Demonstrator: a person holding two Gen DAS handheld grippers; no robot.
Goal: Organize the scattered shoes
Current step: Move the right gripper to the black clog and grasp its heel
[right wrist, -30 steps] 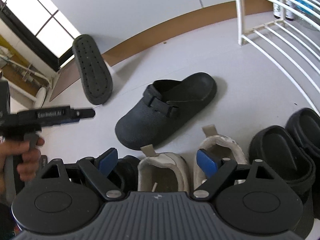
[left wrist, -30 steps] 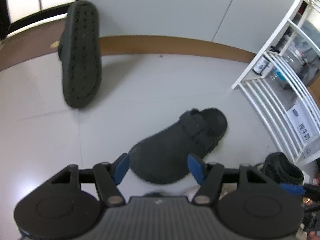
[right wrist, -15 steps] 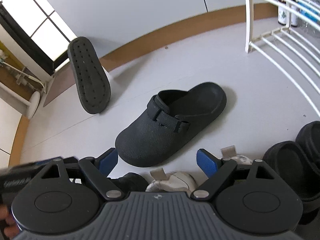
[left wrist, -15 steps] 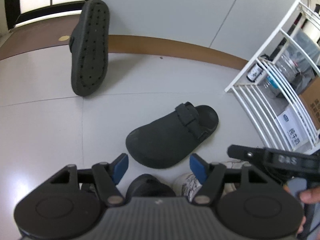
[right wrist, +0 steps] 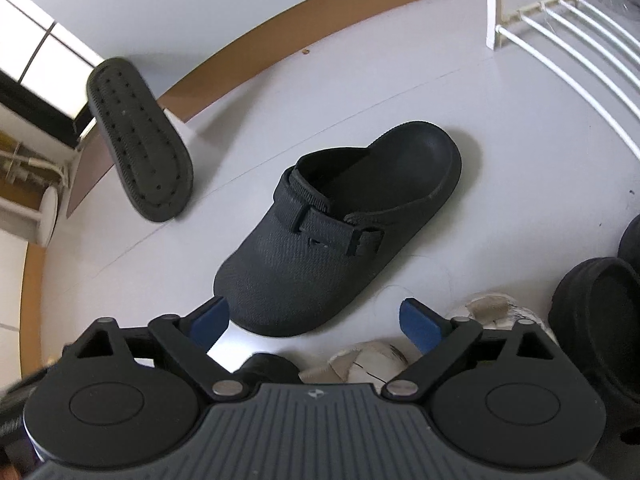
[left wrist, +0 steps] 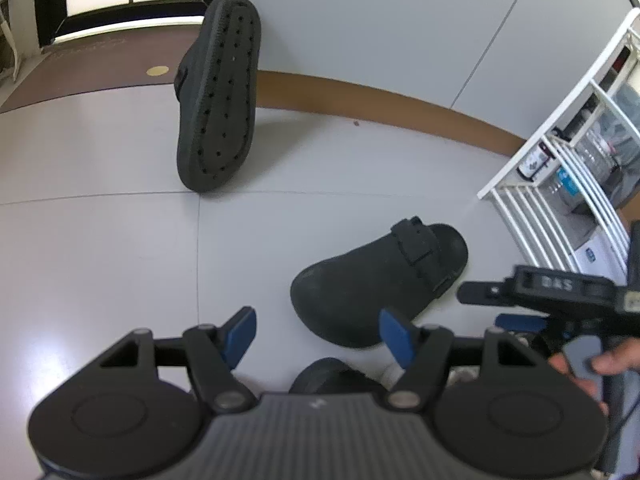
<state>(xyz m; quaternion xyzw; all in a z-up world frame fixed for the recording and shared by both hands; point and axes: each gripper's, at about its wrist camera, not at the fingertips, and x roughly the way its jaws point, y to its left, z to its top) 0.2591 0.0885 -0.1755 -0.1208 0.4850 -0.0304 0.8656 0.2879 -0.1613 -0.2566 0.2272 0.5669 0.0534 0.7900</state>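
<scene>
Both grippers (left wrist: pixel 318 330) (right wrist: pixel 314 318) released, fingers empty above clog (right wrist: pixel 340 236); reaching for wall-propped clog (right wrist: pixel 138 144) risks toppling it or kicking row shoes (right wrist: pixel 372 360)

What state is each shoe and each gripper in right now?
Black clog: upright on the floor, strap buckled, untouched.
Black slipper: tipped up against the wall, sole showing.
Left gripper: open, empty.
Right gripper: open, empty.
Beige shoes: upright, side by side.
</scene>
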